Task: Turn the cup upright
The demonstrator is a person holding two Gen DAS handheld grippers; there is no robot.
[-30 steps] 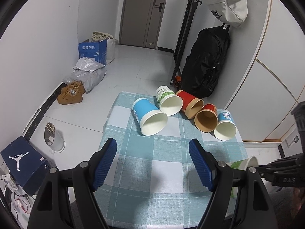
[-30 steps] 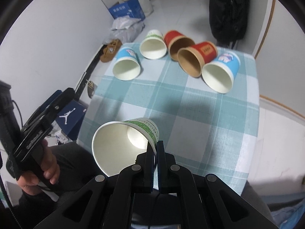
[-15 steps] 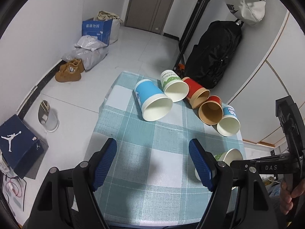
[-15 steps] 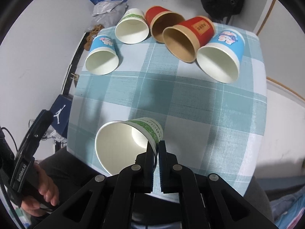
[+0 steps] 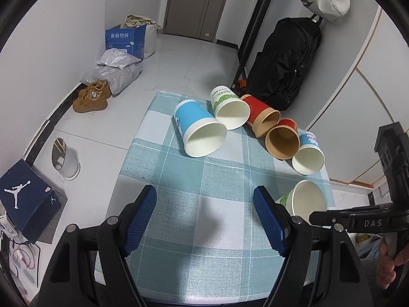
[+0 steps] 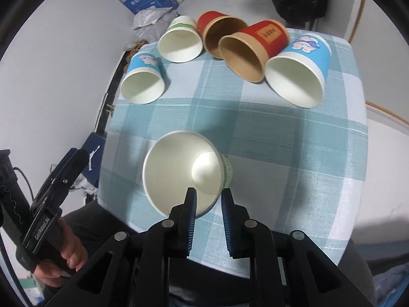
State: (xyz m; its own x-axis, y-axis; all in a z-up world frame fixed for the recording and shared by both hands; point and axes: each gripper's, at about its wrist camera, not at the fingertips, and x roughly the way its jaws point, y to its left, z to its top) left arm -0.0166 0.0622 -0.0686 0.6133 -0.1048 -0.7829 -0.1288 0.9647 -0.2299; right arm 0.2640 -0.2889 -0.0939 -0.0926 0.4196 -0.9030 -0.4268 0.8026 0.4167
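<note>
A white paper cup with a green print (image 6: 182, 171) stands mouth-up on the checked tablecloth (image 6: 294, 138), close to its near edge. My right gripper (image 6: 207, 198) is open, one finger on each side of the cup's near rim, no longer clamping it. The same cup (image 5: 308, 199) shows at the right in the left wrist view, beside the right gripper's black frame. My left gripper (image 5: 205, 209) is open and empty above the cloth's near middle.
Several cups lie on their sides in a row at the far edge: a blue one (image 6: 142, 83), a green-and-white one (image 6: 180, 41), two red ones (image 6: 251, 51), another blue one (image 6: 299, 73). Beyond the table lie boxes (image 5: 125, 38), shoes and a black backpack (image 5: 283, 61).
The right gripper lowered the green-print cup to the cloth, turned it mouth-up, and its fingers parted from the rim. The left gripper stayed open and shifted a little.
</note>
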